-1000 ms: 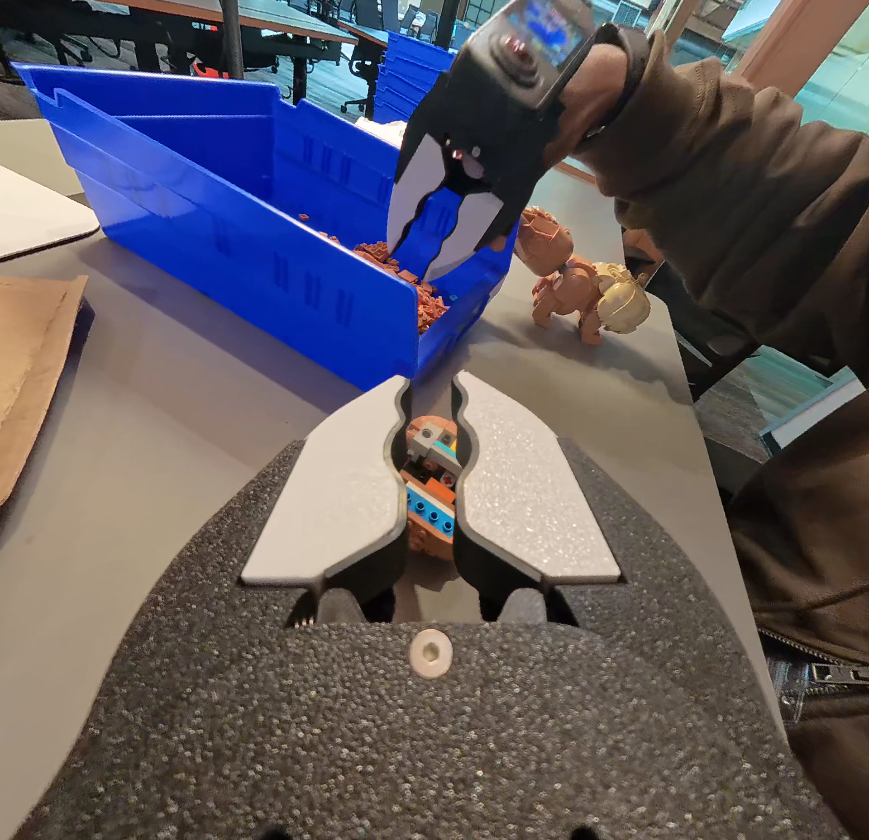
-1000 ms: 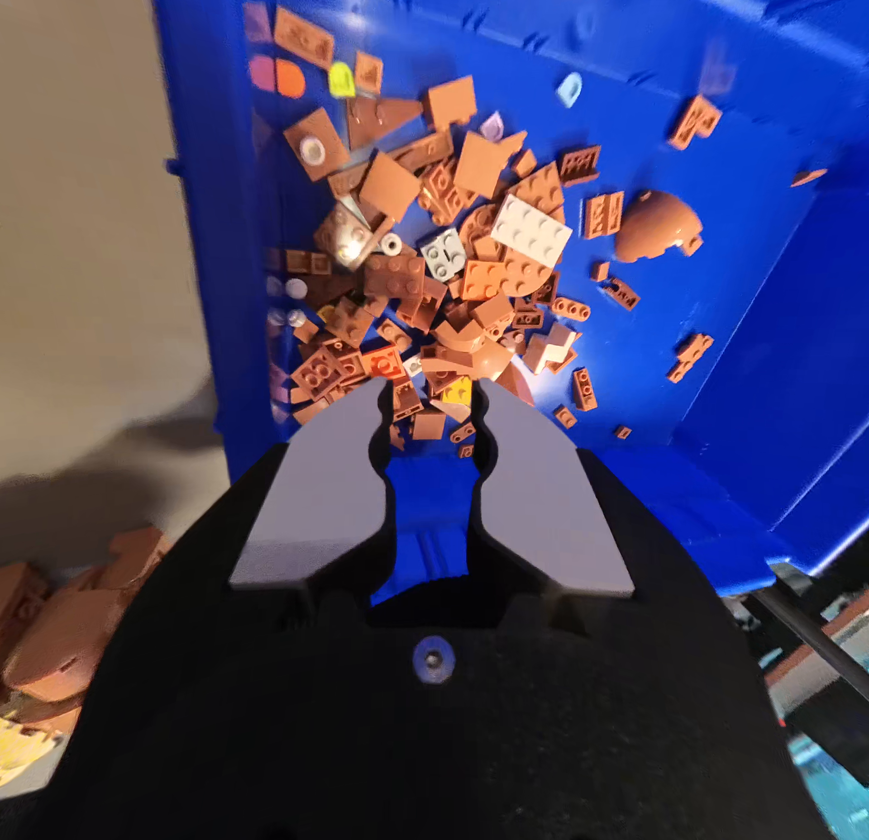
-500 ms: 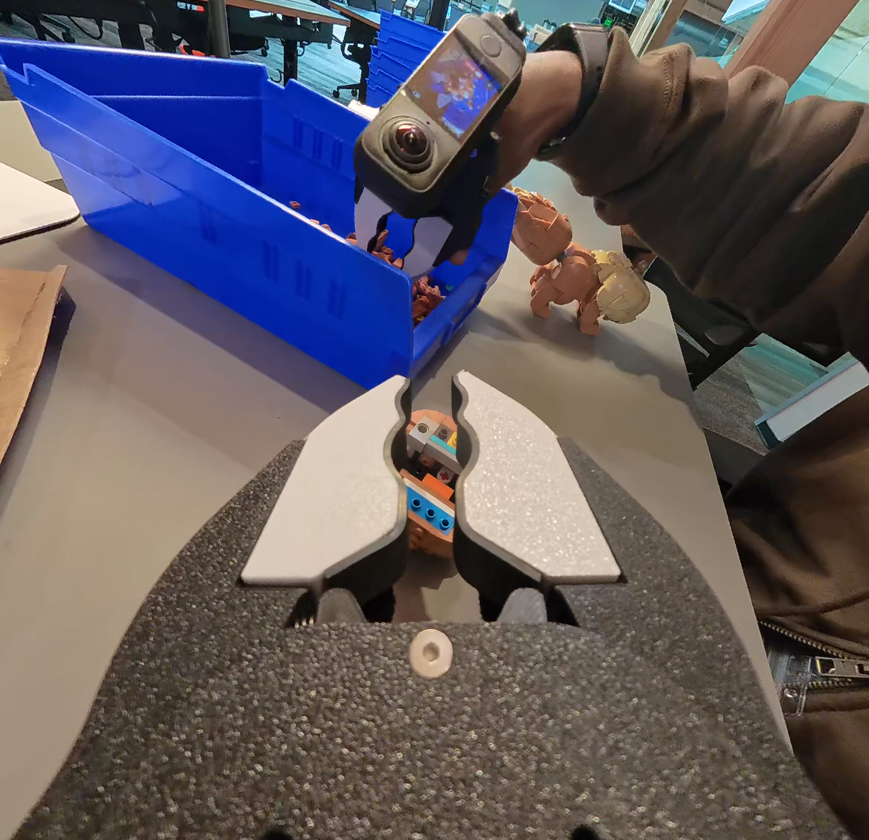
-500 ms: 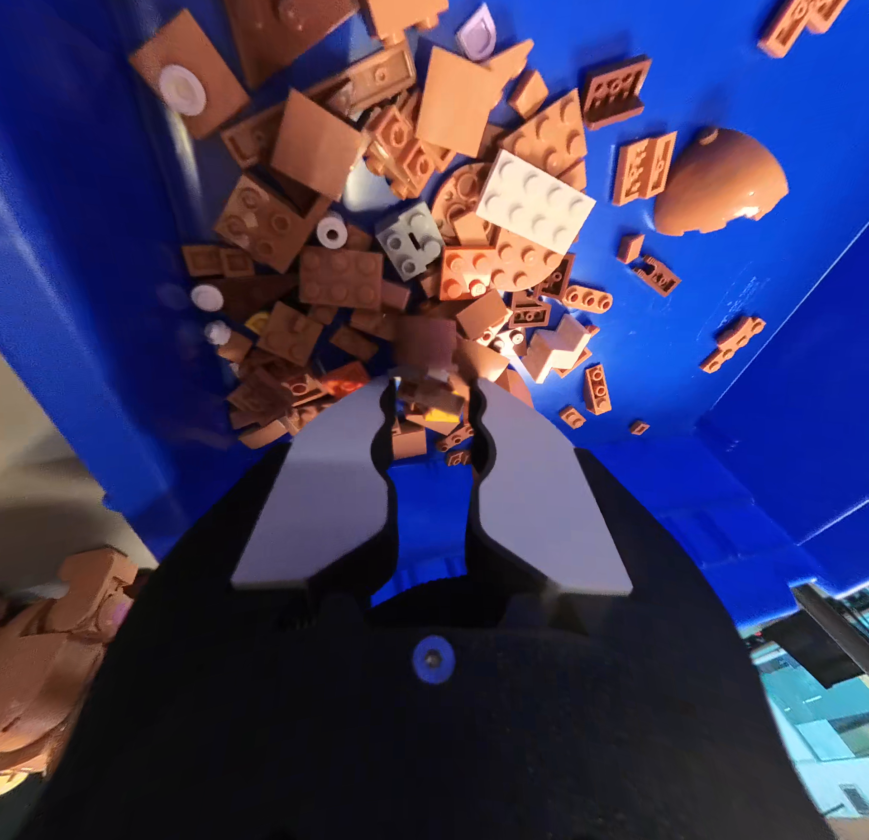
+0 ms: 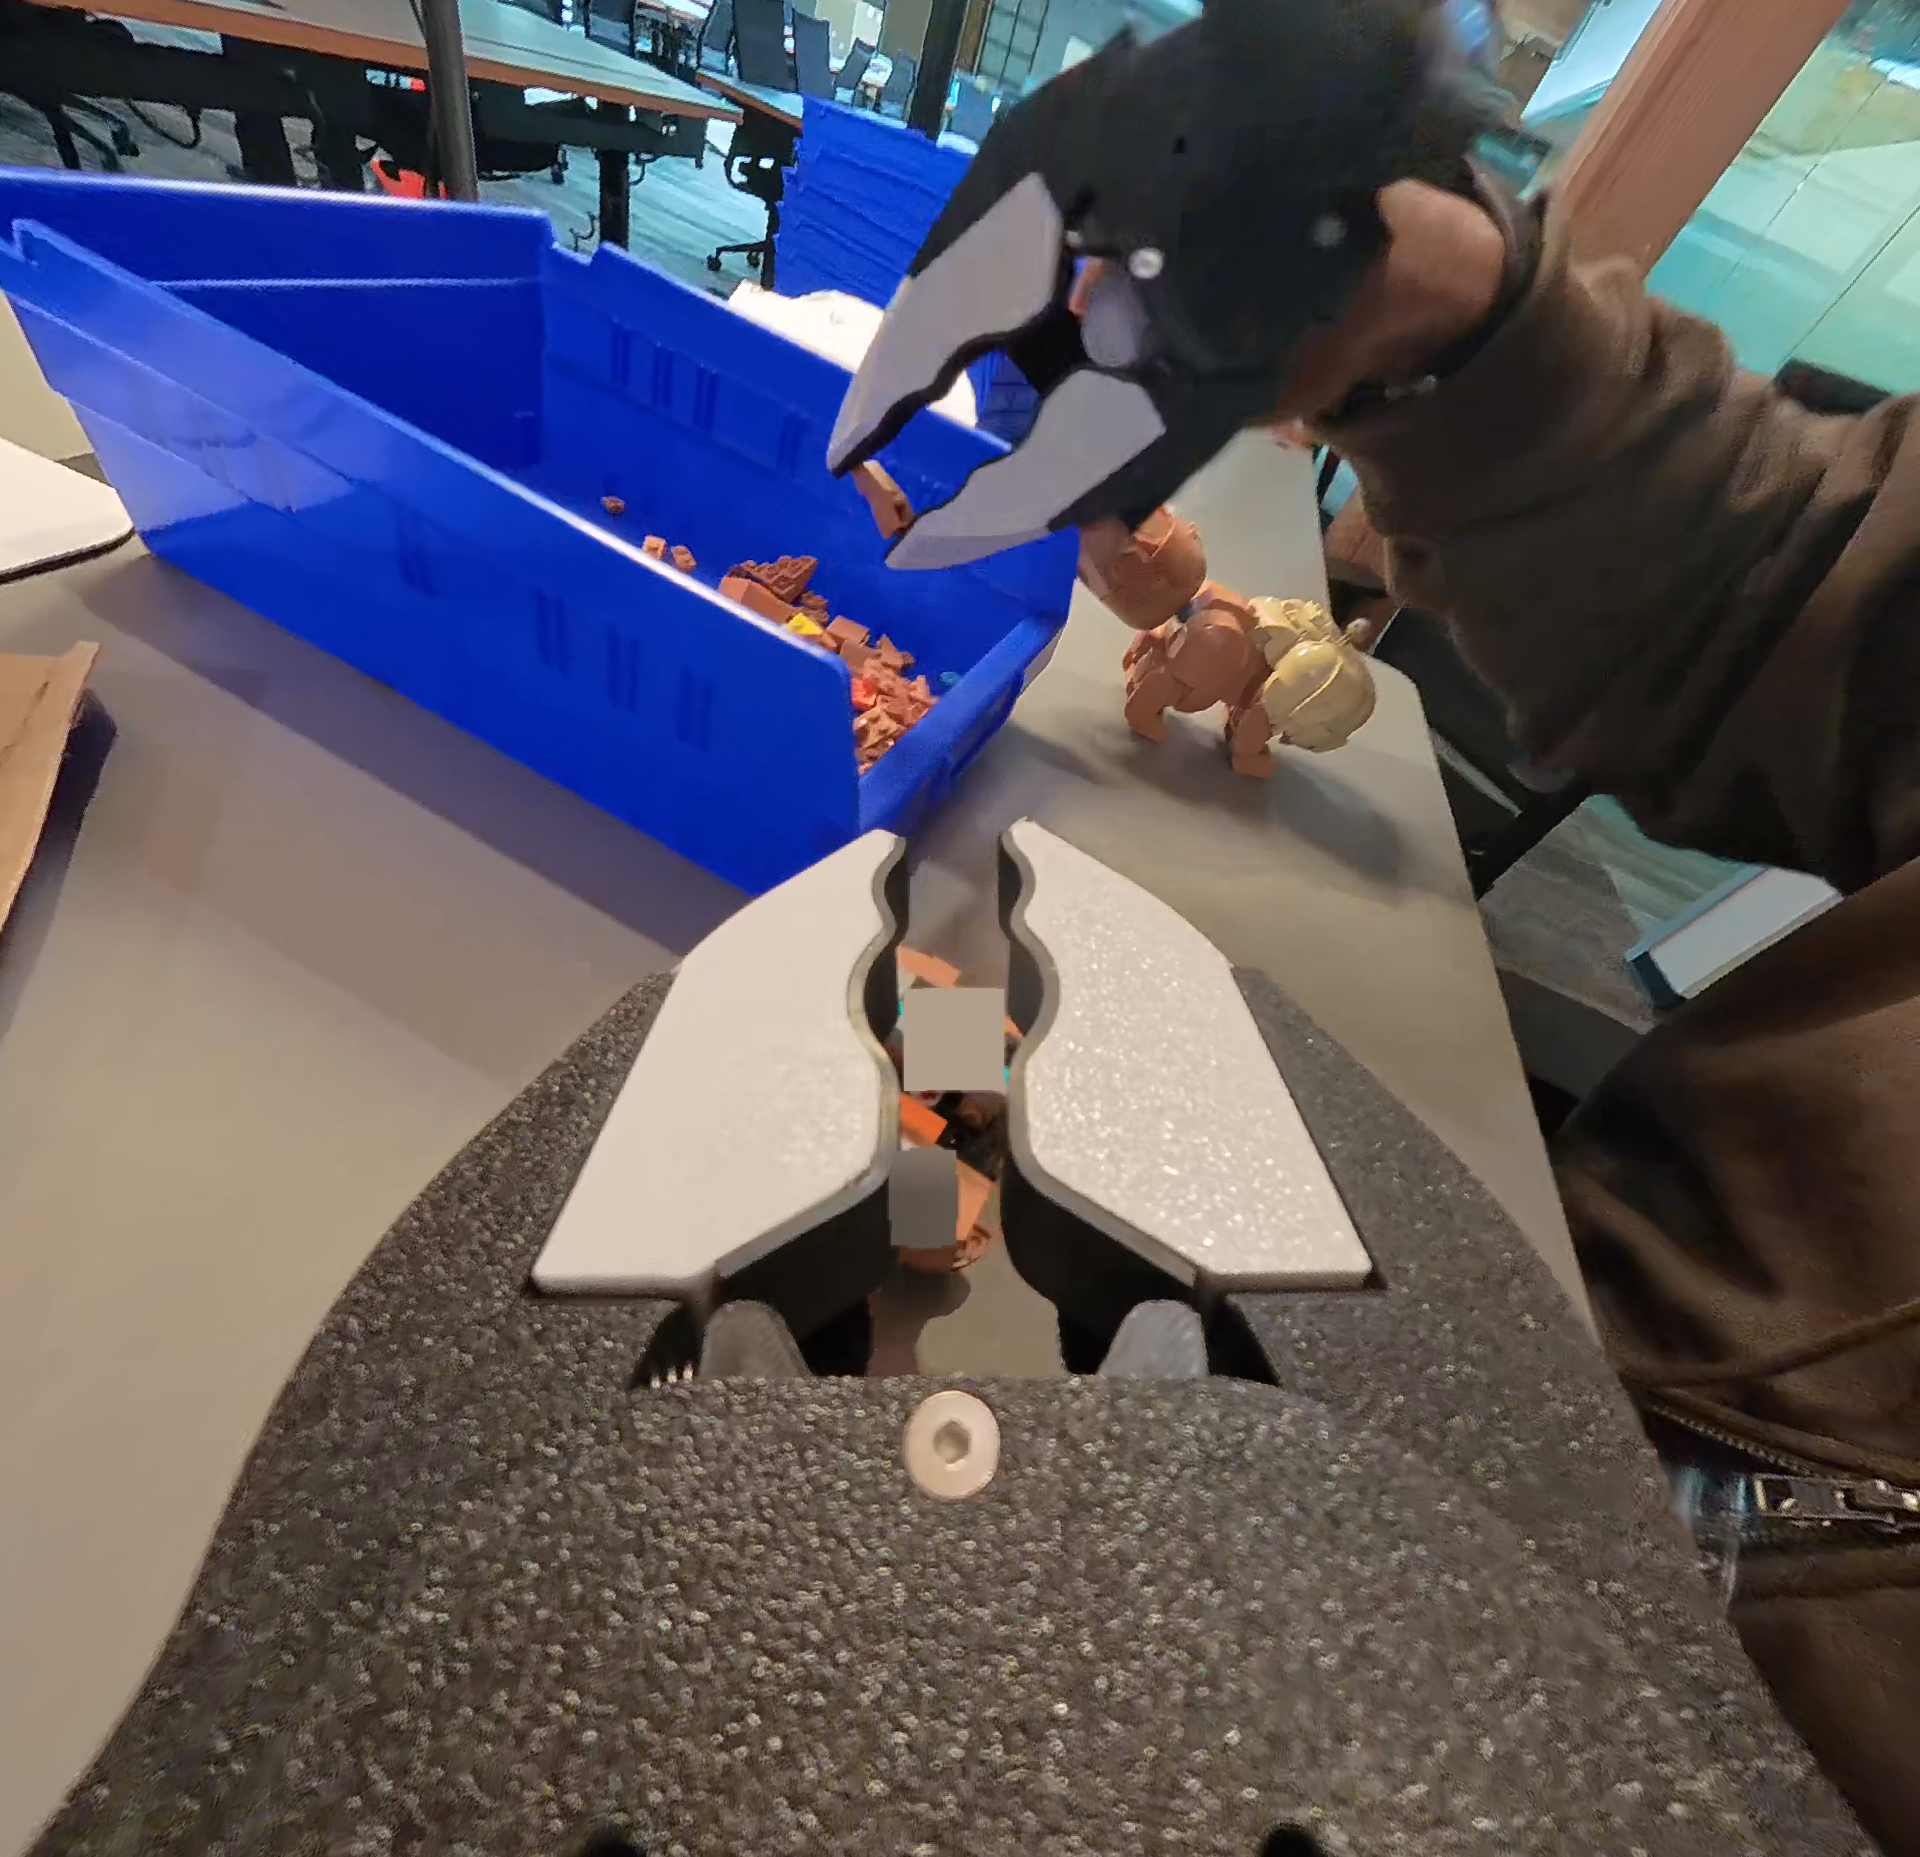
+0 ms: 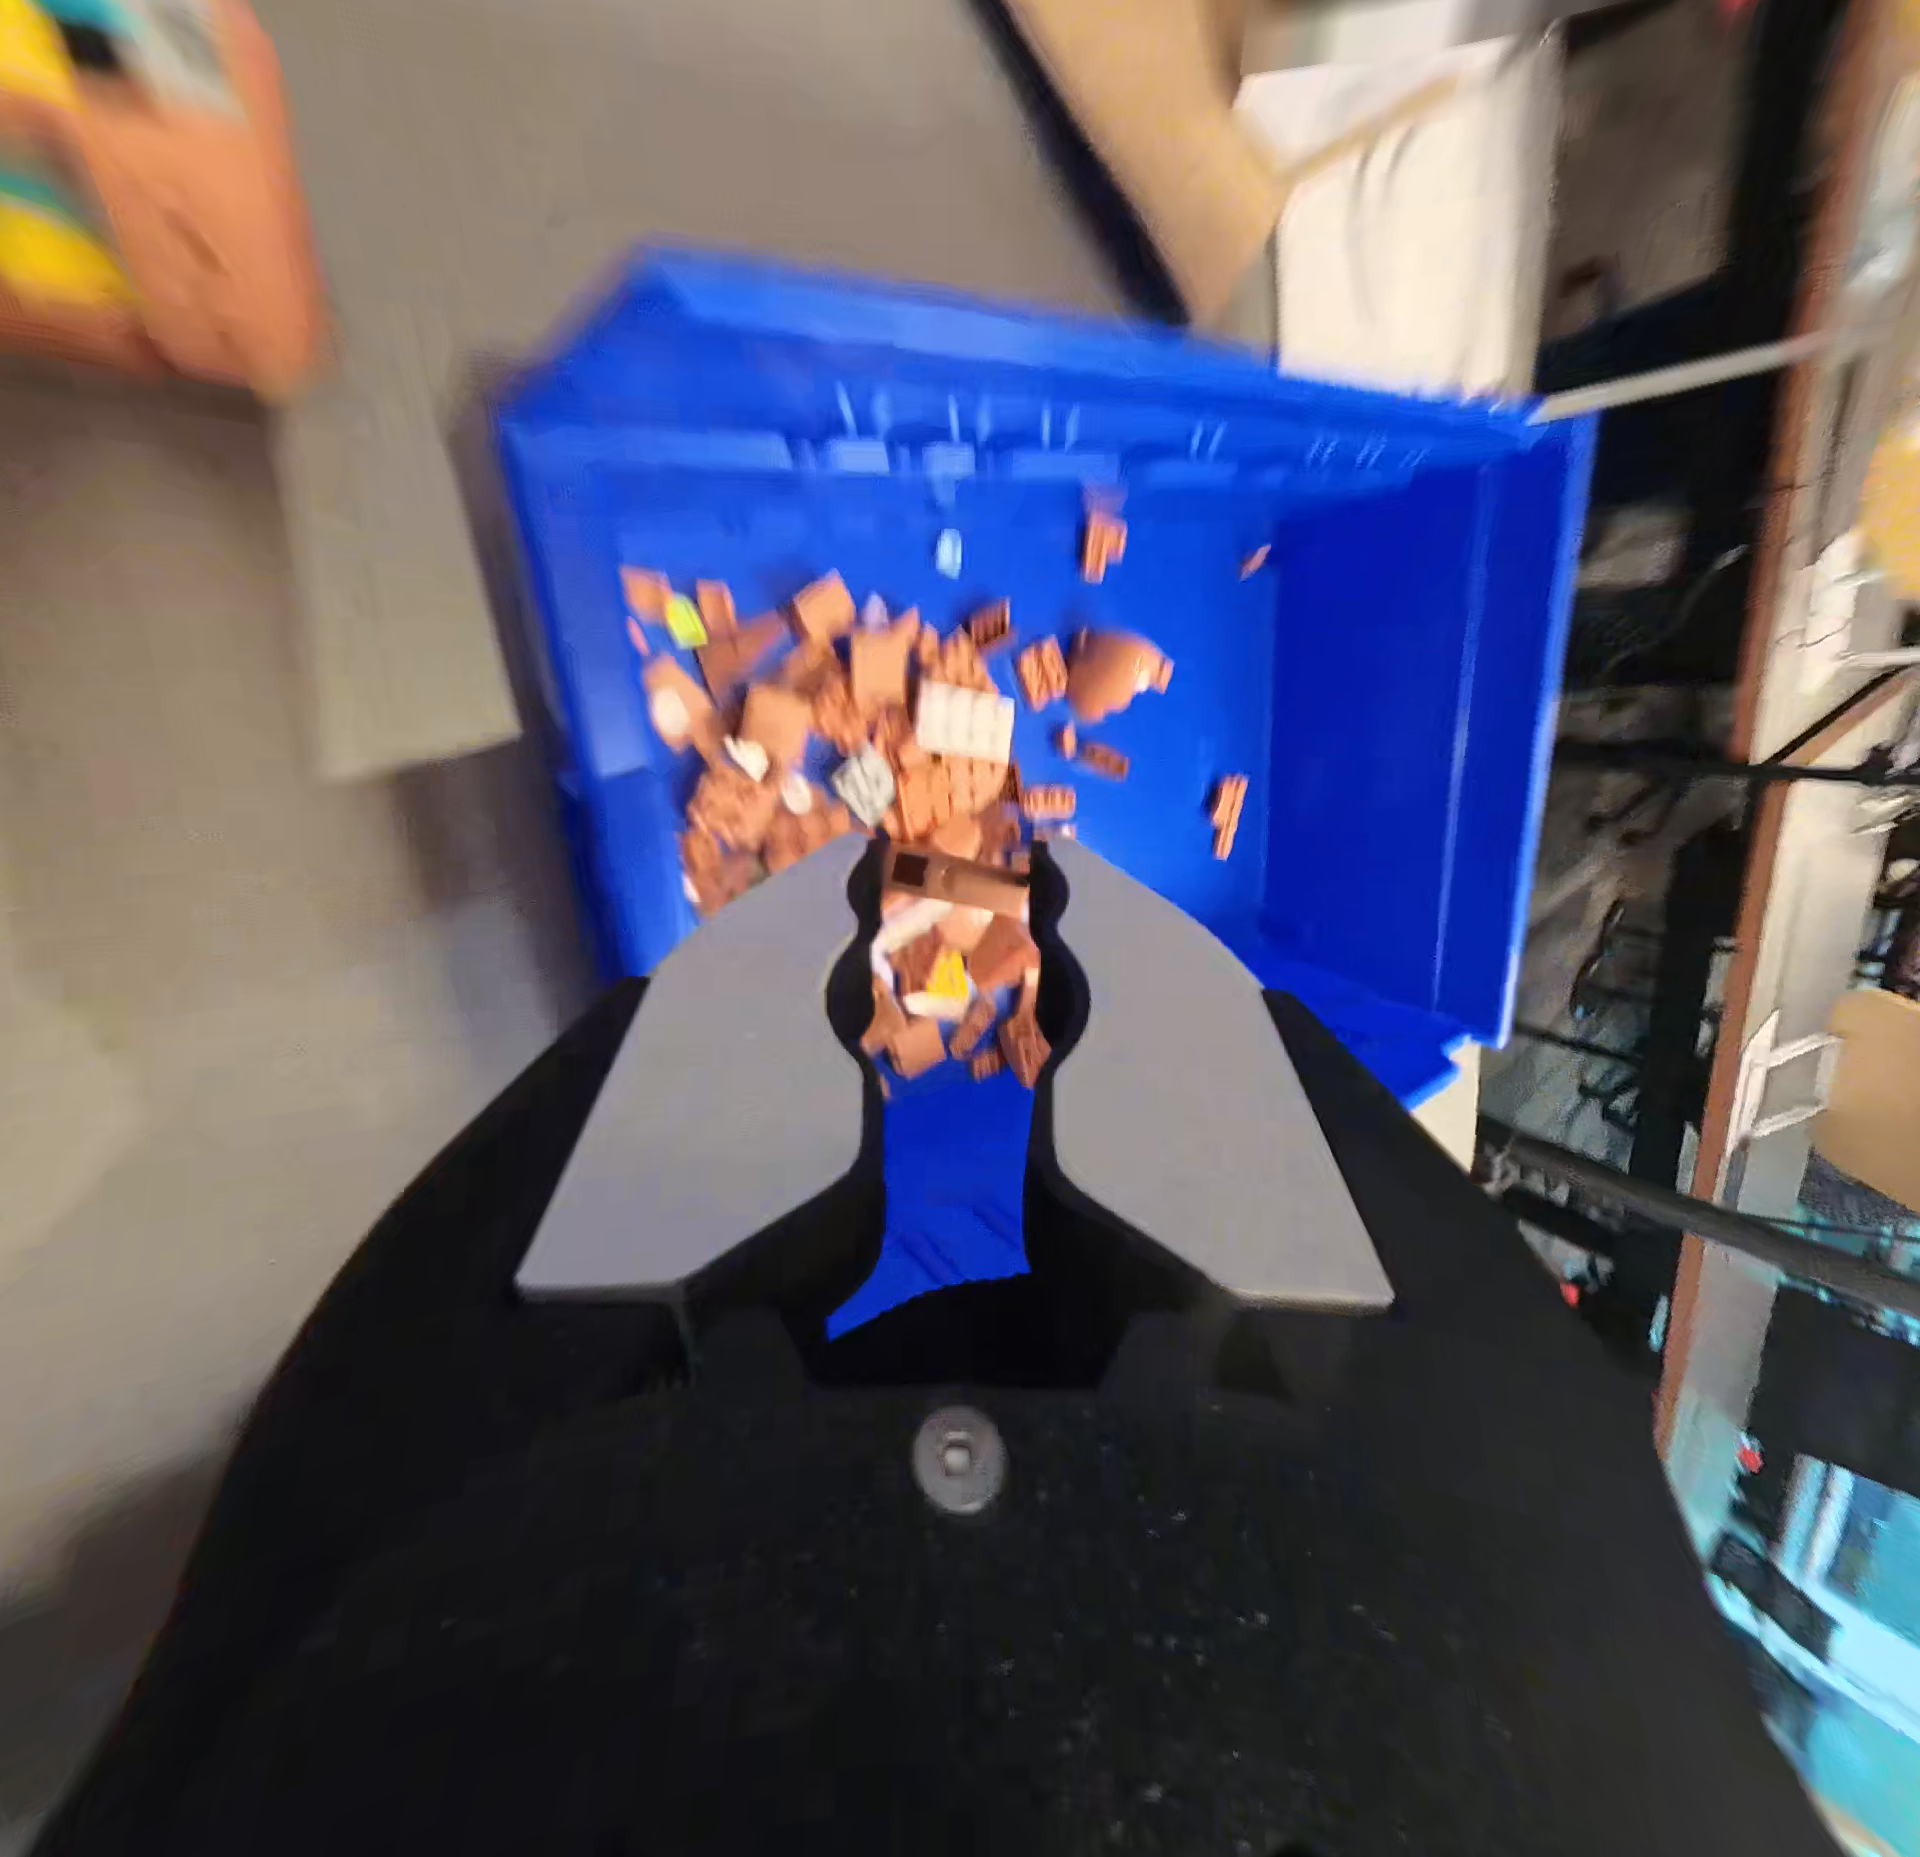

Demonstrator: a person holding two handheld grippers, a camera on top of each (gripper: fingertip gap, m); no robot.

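My left gripper (image 5: 951,851) is shut on a small brown, orange and blue brick build (image 5: 935,976) and holds it low over the grey table (image 5: 312,976). My right gripper (image 6: 951,862) is shut on a small brown brick (image 6: 951,877). It hovers above the blue bin (image 6: 1351,768), over the pile of brown bricks (image 6: 883,727). In the left wrist view the right gripper (image 5: 883,508) hangs above the bin's near end (image 5: 416,519), with the brick (image 5: 888,498) at its tips. The right wrist view is blurred.
A brown and tan brick-built animal figure (image 5: 1236,664) stands right of the bin. Cardboard (image 5: 31,747) and a white board (image 5: 42,519) lie at the left. A person's brown sleeve (image 5: 1662,560) reaches in from the right. A blurred orange box (image 6: 156,197) lies left of the bin. The left gripper's tips are roughly 15 cm from the right gripper's.
My right gripper dipped into the brick pile, closed on a brown brick and rose well above the bin. My left gripper kept its hold and stayed in place.
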